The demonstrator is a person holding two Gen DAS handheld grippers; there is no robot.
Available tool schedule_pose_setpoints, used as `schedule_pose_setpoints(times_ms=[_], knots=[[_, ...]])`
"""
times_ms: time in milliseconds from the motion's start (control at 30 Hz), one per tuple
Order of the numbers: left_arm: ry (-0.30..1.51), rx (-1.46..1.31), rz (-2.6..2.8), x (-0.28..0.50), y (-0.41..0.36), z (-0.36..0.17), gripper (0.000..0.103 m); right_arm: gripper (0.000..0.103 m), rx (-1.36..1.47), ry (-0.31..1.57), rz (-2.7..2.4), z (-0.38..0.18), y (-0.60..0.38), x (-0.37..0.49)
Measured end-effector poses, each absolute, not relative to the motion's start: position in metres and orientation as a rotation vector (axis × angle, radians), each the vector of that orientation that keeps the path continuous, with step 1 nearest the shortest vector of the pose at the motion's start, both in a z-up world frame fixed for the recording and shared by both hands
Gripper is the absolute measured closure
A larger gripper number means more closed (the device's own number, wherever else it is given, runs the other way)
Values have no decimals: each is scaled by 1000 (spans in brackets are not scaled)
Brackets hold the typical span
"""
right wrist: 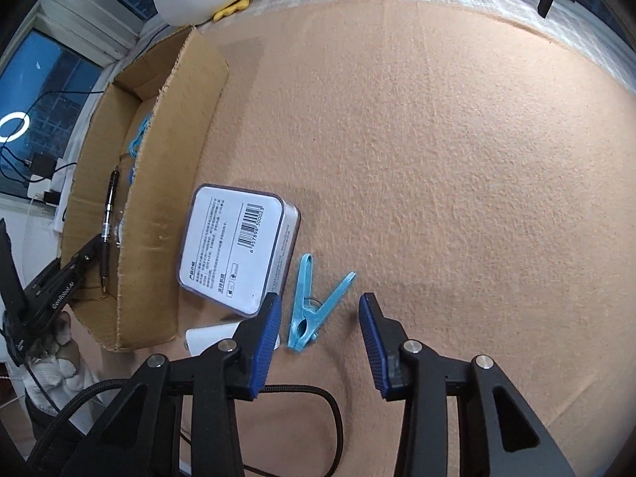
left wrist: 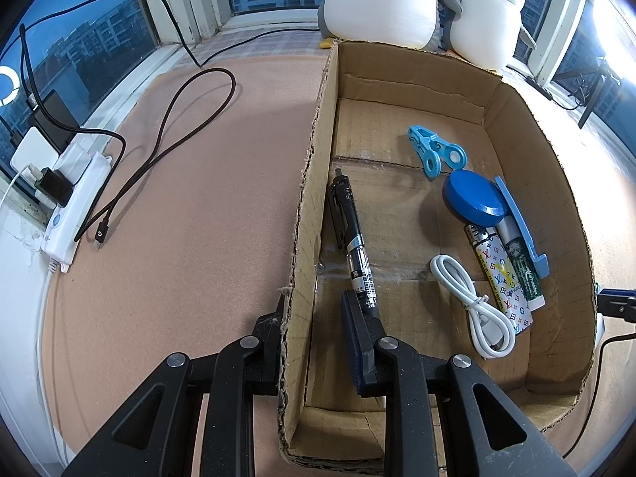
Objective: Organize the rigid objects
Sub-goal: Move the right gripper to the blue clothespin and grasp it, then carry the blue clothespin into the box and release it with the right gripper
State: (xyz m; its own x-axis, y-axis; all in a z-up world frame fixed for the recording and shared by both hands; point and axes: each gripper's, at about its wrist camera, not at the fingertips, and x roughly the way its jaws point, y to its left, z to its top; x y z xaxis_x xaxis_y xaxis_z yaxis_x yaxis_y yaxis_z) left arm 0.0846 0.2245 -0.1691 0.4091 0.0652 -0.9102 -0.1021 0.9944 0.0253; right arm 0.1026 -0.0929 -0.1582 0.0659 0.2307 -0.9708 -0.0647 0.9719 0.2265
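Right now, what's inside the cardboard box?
Inside the cardboard box: a black pen, blue clothespin, blue round lid, patterned lighter, coiled white cable and a green-labelled tube. The lid covers the lighter's and tube's tops.

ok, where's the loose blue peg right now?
Right wrist view: the peg lies on the mat outside the box, just right of the plastic case, between the open right claw's fingers.

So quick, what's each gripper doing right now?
Left gripper: jaws shut on the cardboard box wall.
Right gripper: jaws open around the blue clothespin, not pressing it.
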Motion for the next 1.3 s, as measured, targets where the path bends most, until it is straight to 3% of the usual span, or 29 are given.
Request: schedule_pose_setpoints(times_ms=[133,233,800,1300], knots=[[1145,-36,105,85,225,-169,79,70,49,1485,212,-162,-84,102],[1145,-35,105,85,224,-170,79,82,-31,1467,194,-162,-78,101],[1145,-36,106,85,224,-170,79,83,22,1320,195,-110,-110,116],[1141,-32,115,84,222,-170,79,83,-10,1234,257,-94,-51,134]])
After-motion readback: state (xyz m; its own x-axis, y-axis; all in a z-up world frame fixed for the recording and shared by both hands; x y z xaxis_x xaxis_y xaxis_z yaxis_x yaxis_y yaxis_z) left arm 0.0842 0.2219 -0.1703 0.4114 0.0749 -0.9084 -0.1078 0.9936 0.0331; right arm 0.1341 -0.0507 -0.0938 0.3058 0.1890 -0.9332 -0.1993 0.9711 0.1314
